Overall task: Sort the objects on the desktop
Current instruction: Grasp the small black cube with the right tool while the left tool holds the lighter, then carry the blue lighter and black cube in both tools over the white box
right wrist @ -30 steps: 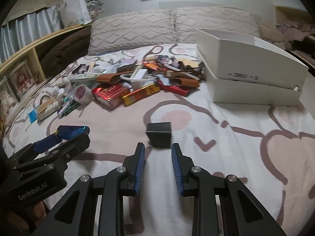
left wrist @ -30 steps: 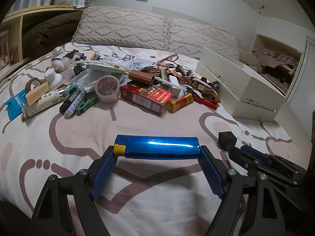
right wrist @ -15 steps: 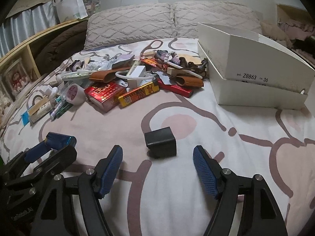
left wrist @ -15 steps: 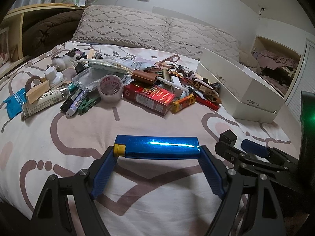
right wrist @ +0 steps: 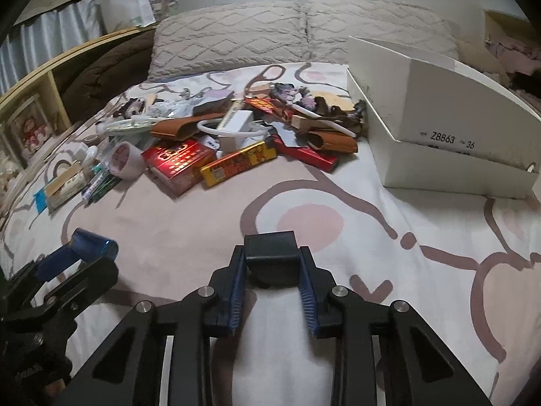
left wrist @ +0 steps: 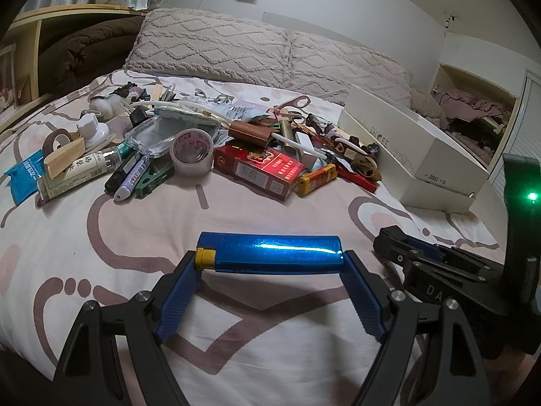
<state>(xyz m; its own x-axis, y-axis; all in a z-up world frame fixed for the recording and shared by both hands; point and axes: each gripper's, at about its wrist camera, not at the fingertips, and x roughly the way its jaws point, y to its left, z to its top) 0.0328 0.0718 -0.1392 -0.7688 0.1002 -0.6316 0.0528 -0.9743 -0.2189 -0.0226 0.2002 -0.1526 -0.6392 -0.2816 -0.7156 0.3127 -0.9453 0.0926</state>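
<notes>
**Lighter and cube both gripped over the bed**

Lighter (left wrist: 270, 253), shiny blue, sat lengthwise across the lower centre of the left wrist frame, pinched end to end by the left gripper (left wrist: 272, 264) with its jaws spread wide. The right gripper (right wrist: 270, 267) was closing its jaws, nearly together, with its pads against one black cube (right wrist: 270, 250) at lower centre. Behind lay one clutter pile (right wrist: 216, 142), one white box (right wrist: 439, 142) at right, and two pillows (right wrist: 304, 30).

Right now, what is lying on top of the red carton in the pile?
A yellow lighter leans on the red carton's right edge, and a white cable loops just behind it. What lies under the carton is covered.
</notes>
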